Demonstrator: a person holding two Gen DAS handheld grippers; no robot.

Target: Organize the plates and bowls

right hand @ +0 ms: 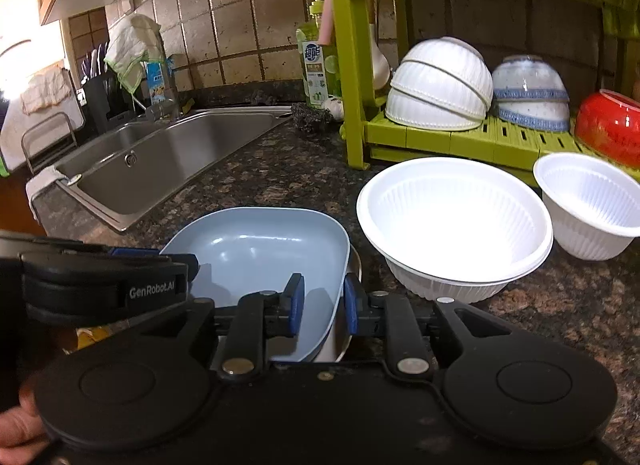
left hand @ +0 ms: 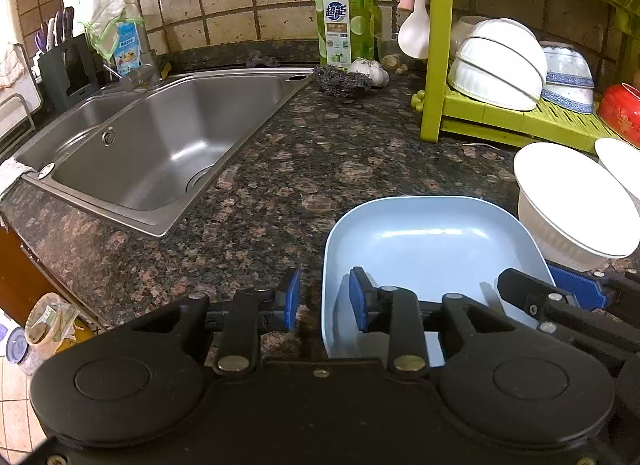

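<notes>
Blue plate (left hand: 432, 249) sits on the granite counter (left hand: 260, 193) at 6 o'clock of the dish rack, empty; in the right wrist view a metal rim shows under its right edge, so it lies on top of another dish I can't identify.

Left gripper (left hand: 324, 299): jaws apart, straddling the plate's left rim, one pad outside over the counter and one inside over the plate floor. No visible contact with the rim.

Right gripper (right hand: 322, 303): jaws straddle the plate's right wall, narrow gap either side. Can't tell whether the pads actually bite.

Large white ribbed bowl (right hand: 454, 221) at 3 o'clock of the plate, just beside it, upright, empty. Looks like two nested, as a second rim shows below the first. Small white ribbed bowl (right hand: 592, 205) further toward 3 o'clock, upright, empty.

Green dish rack (right hand: 460, 133) at 12 to 1 o'clock. Lower shelf holds two stacked white bowls (right hand: 440, 85) upside down and tilted, two blue-rimmed bowls (right hand: 530, 93) stacked upside down, and a red bowl (right hand: 610, 125) on its side.

Sink (left hand: 160, 145) at 10 o'clock, basin empty. Soap bottle (left hand: 346, 21) at 12 o'clock against the tiles.
</notes>
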